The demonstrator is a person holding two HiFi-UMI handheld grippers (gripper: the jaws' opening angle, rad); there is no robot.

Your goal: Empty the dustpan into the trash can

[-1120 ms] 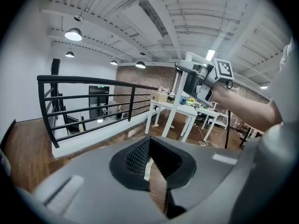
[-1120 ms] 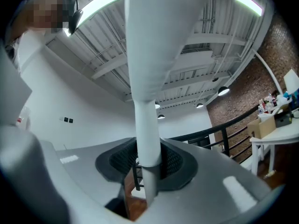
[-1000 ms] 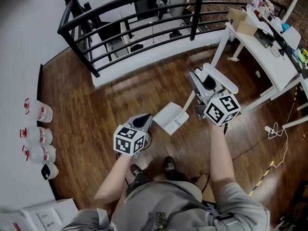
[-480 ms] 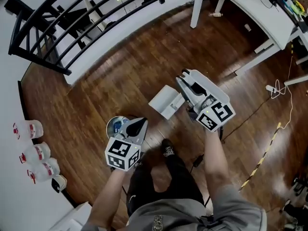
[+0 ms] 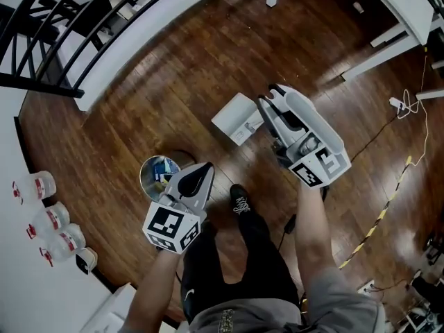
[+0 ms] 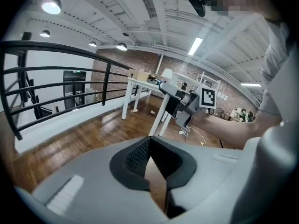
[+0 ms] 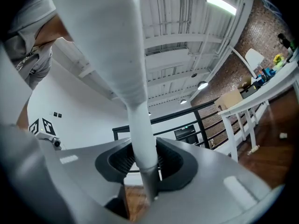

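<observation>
Dark wood flooring is carrying the trash can. The right gripper is clamping the handle of the dustpan, which is hanging near the can, not over it. The left gripper, jaws together and empty, is hovering at the can's rim. Judging by this, the pan's mouth needs centring over the can before tipping.

dark wood floor is gleaming across the frame, black railing is running upper left, white table is standing upper right.

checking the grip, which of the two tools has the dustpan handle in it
The right tool, clamped on the white dustpan handle. The left tool is closed with nothing between its jaws.
</observation>
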